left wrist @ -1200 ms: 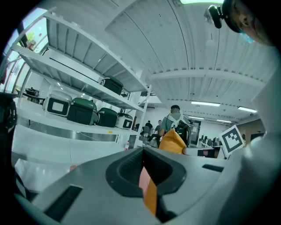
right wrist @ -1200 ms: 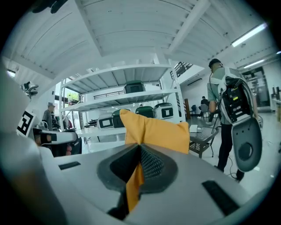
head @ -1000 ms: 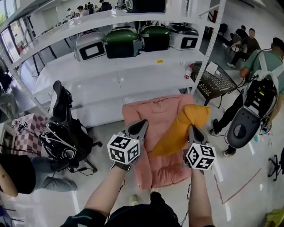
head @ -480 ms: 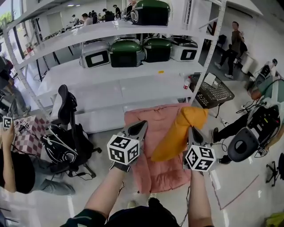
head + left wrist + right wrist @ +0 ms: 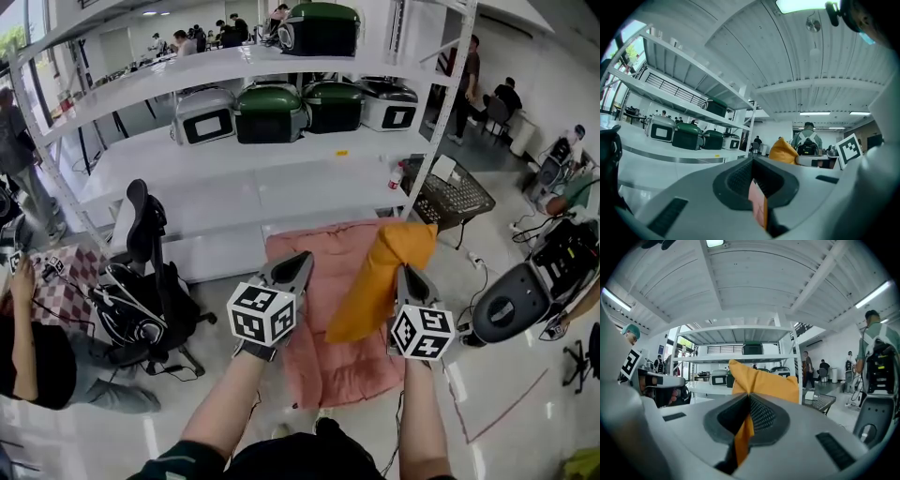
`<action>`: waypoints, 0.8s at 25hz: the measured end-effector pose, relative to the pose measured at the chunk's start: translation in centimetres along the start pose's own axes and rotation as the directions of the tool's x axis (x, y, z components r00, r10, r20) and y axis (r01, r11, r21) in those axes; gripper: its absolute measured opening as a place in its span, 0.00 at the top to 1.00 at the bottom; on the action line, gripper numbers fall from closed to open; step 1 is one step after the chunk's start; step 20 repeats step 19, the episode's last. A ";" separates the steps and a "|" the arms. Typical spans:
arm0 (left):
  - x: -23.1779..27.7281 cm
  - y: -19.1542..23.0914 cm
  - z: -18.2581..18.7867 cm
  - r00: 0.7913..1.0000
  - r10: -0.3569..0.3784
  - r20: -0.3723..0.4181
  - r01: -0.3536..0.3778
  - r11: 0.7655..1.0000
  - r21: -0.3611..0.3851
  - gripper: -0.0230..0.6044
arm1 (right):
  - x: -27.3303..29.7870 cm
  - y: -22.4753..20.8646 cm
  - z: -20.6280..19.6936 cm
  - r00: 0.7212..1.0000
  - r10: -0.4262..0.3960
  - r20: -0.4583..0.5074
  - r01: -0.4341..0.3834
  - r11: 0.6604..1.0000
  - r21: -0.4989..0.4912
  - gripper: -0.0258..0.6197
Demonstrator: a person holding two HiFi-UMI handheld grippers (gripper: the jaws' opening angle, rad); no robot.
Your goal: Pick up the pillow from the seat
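Note:
An orange-yellow pillow (image 5: 380, 281) hangs lifted above the seat, which is draped in a pink cover (image 5: 323, 319). My right gripper (image 5: 409, 277) is shut on the pillow's lower edge; in the right gripper view the orange fabric (image 5: 764, 383) is pinched between the jaws of that gripper (image 5: 750, 397) and rises in front of them. My left gripper (image 5: 298, 266) hovers over the pink cover's left side, jaws together, with nothing hanging from it. From the left gripper (image 5: 752, 161) the pillow (image 5: 783, 152) shows off to the right.
A white shelving rack (image 5: 281, 178) with green and white appliances (image 5: 272, 112) stands behind the seat. A black office chair (image 5: 141, 281) is at the left, a wire basket (image 5: 455, 192) and a grey round machine (image 5: 511, 309) at the right. A seated person (image 5: 37, 356) is at the left edge.
Both grippers and the pillow stay almost where they were. The person with the backpack at the right has moved out of that spot.

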State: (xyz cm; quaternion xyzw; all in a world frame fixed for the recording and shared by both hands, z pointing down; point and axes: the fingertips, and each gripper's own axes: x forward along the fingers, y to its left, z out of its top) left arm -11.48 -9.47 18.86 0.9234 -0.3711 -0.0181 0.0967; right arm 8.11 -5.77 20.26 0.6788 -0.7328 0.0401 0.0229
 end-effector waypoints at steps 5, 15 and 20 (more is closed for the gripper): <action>0.0 0.2 0.3 1.000 0.003 0.005 -0.003 1.000 0.001 0.96 | 0.2 0.2 0.4 1.000 0.006 0.006 -0.006 1.000 -0.003 0.95; -0.4 0.5 0.3 1.000 0.009 0.015 -0.009 1.000 0.007 0.96 | 0.2 0.8 0.5 1.000 0.013 0.012 -0.013 1.000 -0.011 0.95; -0.6 0.3 0.4 1.000 0.007 0.021 -0.007 1.000 0.010 0.96 | 0.0 0.9 0.5 1.000 0.013 0.014 -0.013 1.000 -0.012 0.95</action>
